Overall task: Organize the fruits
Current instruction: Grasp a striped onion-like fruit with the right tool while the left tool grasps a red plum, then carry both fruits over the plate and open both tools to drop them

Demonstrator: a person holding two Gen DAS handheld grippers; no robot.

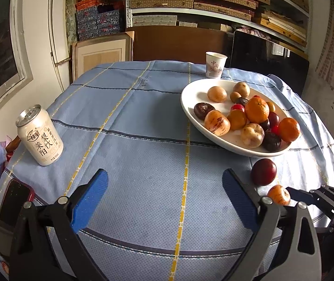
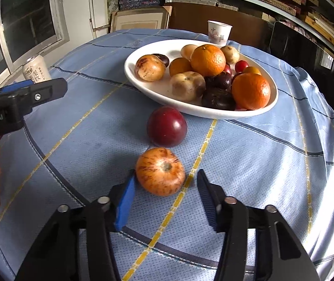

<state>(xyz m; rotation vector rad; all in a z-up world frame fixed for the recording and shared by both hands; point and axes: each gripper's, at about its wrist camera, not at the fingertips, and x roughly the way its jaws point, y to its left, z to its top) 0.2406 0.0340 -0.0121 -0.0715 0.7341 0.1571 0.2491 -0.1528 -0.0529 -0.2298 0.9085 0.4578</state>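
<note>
can (image 1: 39, 135), left edge of table: Chinese characters 梨饮, 莱阳 | paper cup (image 1: 215, 65), far edge: red 中国, rest too small | left gripper (image 2: 24, 98) body: "nRobot.AI", start cut off

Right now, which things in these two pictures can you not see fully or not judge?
- Phone, left wrist view: its lower part is hidden by the left gripper's arm.
- Can, right wrist view: its lower half is hidden behind the left gripper.
- Striped fruit, right wrist view: contact with the right gripper's pads cannot be judged.
- Small fruits at the back of the plate: covered by two oranges.
</note>
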